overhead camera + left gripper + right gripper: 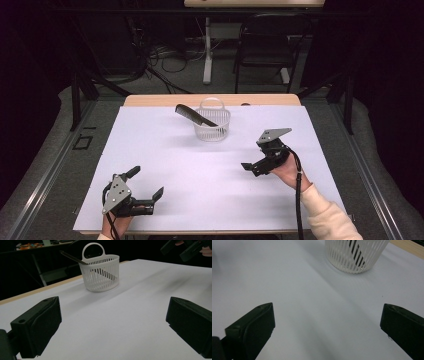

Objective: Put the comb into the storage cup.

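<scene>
Dark room, cables and a chair [265, 42] sit behind your white tabletop [165, 155]. Your little white basket [212, 125] stands near the far edge with a black comb [192, 114] leaning in it, so it stays put. Your left gripper [148, 184] and right gripper [250, 169] both have jaws wide open, holding nothing, well apart from it.

The high view looks forward and down from above the person's side, taking in the whole worktop [165, 150]. Each gripper view rides low near the white surface, looking along its own jaws toward the far edge (the right one sits closer); all three share the white basket [212, 125] [101, 275] [355, 255].
</scene>
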The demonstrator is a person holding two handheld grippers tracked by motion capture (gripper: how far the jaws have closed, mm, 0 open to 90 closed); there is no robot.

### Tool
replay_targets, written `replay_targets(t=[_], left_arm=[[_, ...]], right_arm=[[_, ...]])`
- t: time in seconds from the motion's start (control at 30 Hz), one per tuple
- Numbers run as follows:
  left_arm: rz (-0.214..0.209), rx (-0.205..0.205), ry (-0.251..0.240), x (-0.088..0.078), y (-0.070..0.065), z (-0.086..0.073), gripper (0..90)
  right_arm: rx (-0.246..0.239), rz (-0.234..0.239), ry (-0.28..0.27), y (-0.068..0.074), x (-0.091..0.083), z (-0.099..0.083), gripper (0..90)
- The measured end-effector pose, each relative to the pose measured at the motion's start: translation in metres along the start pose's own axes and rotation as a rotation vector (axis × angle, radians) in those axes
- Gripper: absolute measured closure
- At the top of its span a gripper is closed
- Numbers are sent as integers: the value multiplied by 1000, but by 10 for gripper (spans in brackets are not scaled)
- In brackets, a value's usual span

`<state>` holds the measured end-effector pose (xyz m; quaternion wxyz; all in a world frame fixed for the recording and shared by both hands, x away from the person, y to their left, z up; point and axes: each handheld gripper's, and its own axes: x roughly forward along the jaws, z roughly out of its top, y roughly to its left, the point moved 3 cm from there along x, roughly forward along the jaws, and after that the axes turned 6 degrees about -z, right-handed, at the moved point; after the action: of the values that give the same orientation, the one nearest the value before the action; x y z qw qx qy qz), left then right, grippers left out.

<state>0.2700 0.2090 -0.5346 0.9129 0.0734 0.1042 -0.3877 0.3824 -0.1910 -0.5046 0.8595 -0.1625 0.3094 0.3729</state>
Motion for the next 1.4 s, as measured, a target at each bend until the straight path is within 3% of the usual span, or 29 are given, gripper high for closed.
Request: replay_targets(t=[1.4], left_arm=[[-6,-4,11,1,-1,-1,1]], right_arm=[[3,-48,-24,23,-36,-52,0]])
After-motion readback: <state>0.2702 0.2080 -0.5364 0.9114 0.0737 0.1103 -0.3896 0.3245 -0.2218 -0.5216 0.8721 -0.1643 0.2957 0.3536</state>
